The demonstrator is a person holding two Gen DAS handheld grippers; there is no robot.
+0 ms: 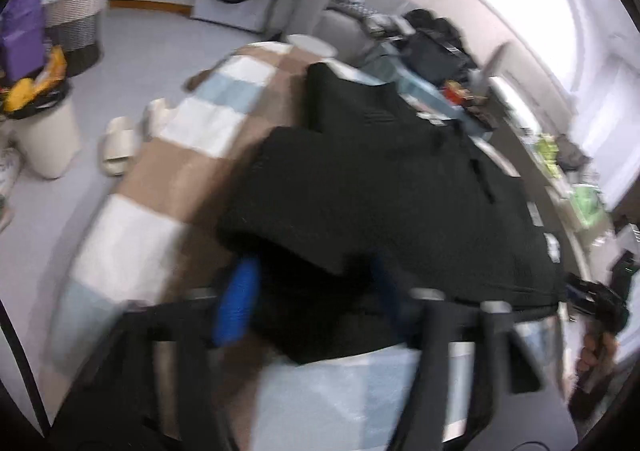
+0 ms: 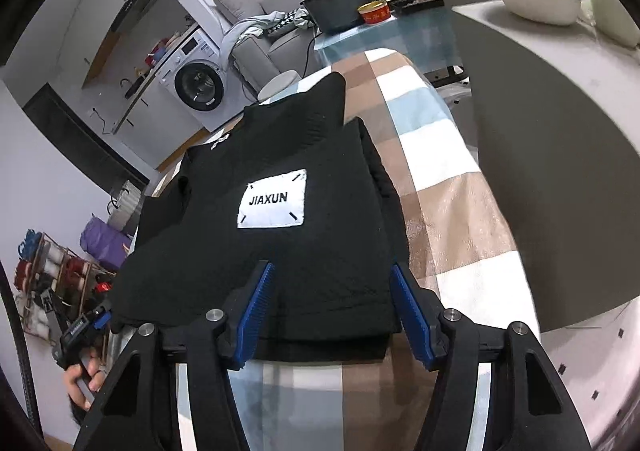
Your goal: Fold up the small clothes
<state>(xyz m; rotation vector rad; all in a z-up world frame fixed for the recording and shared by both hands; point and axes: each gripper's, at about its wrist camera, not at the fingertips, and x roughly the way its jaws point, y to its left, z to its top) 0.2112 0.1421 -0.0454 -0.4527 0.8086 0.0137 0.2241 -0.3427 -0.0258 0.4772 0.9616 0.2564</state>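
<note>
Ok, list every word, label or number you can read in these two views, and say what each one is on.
"JIAXUN": black capitals on the white patch sewn to the black garment lying on the checked blanket.
Small white mark near the garment's far end: too small to read.
Washing machine panel markings: too small to read.
Red tin on the far table: print too small to read.
Left wrist view: too blurred, nothing readable.

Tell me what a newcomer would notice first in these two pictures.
First the black garment, folded on the checked blanket, with its white JIAXUN patch facing up in the middle. Next the right gripper, its blue pads spread open over the garment's near edge. Behind, a white washing machine stands against the wall.
</note>
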